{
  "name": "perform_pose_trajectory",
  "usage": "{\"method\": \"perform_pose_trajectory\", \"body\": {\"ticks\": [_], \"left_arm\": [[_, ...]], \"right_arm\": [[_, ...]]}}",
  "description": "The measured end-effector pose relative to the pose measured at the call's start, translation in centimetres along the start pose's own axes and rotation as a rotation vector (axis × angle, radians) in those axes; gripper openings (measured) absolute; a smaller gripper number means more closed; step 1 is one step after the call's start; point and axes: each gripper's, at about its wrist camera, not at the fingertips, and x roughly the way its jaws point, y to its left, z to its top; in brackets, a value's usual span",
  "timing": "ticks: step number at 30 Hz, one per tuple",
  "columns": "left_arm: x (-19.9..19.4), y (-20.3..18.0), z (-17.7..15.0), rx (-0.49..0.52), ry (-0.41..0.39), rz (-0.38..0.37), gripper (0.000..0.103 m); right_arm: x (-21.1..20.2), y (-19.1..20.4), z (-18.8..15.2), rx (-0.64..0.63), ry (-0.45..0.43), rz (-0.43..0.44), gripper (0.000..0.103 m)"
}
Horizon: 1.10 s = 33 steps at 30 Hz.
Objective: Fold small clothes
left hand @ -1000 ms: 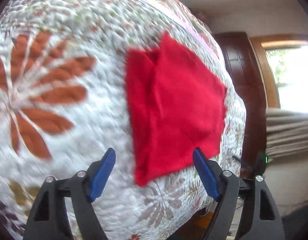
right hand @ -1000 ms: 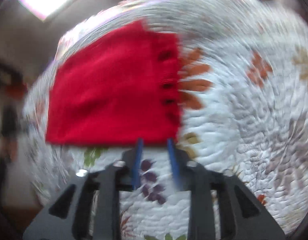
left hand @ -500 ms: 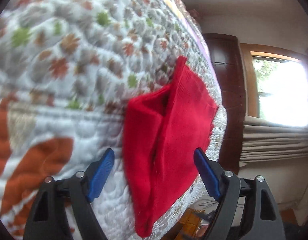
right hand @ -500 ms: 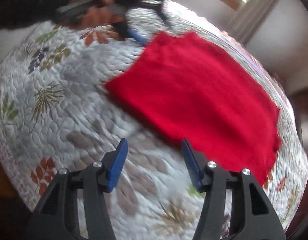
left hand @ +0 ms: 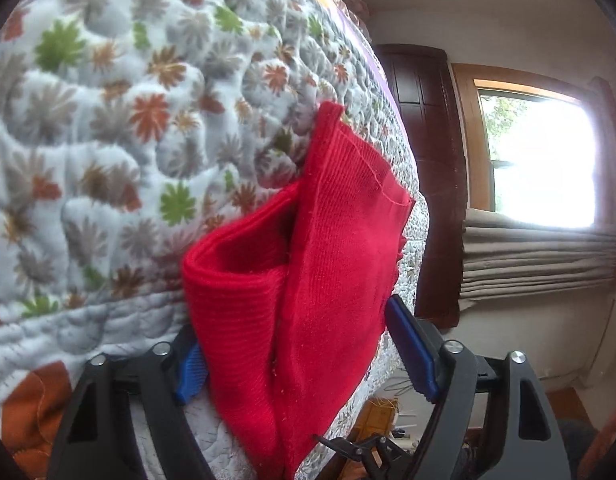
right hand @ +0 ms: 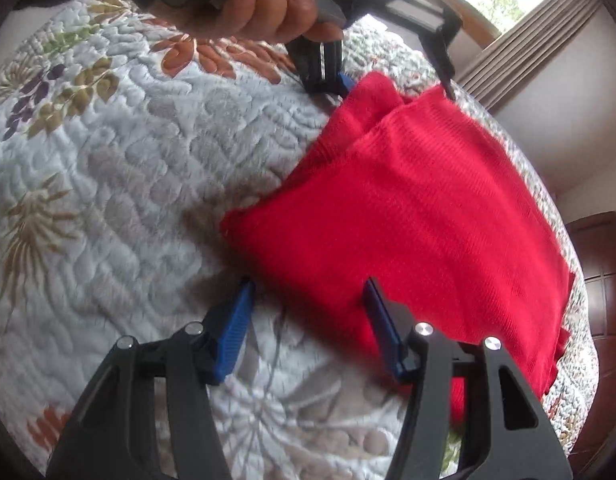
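red knit garment [right hand: 408, 216] lies folded on the bed's quilt [right hand: 128, 152], a white quilted cover w/ leaf & flower print. in the right wrist view it fills the 3 o'clock half of the frame, one corner pointing toward 9 o'clock, top layer flat, a second layer peeking out near 12 o'clock.

right hand-held gripper [right hand: 308, 328] sits low over the near edge of the cloth, jaws spread wide. its blue pad [right hand: 234, 328] at 7 o'clock is over bare quilt, the other one is at the cloth's edge. nothing pinched btw them.

left hand-held gripper [left hand: 304, 356] is at the far corner of the garment [left hand: 300, 288], jaws apart, the folded corner lying btw the two blue pads [left hand: 410, 350]. cloth edge bulges open there, showing a loop of inner layers. can't tell if either pad touches it. in the right wrist view a person's hand [right hand: 268, 8] grips that tool's handle at 12 o'clock.

bg: dark wood door [left hand: 428, 168], bright window [left hand: 540, 160] w/ a beige blind bunched at 3 o'clock.
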Motion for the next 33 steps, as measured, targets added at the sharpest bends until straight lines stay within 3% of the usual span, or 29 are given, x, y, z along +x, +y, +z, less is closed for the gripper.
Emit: {"method": "perform_pose_trajectory", "body": {"ticks": [8,12,16,18,22,25,33], "left_arm": [[0.9,-0.5,1.0,-0.006,0.006,-0.009,0.072],[1.4,-0.3,1.2,-0.022,0.012,0.021,0.046],[1.7,-0.2,1.3,-0.035,0.017,0.048,0.036],[1.9,-0.1,1.4,-0.045,0.021,0.063,0.028],[2.0,0.0,1.4,-0.065,0.027,0.088,0.023],[1.8,-0.2,1.2,-0.07,0.025,0.111,0.021],[0.9,-3.4,0.5,-0.074,-0.015,0.162,0.019]], "right_arm": [[0.7,0.2,2.8,0.023,-0.045,-0.029,0.056],[1.5,-0.1,3.7,0.055,-0.046,-0.019,0.055],[2.7,-1.6,4.7,0.081,-0.03,-0.014,0.055],[3.1,-2.4,5.3,0.094,-0.024,-0.007,0.048],[4.1,-3.8,6.1,0.124,-0.007,0.024,0.027],[3.7,-4.8,6.8,0.157,-0.014,0.046,0.017],[2.2,-8.2,6.8,0.245,-0.076,0.139,0.013]]}}
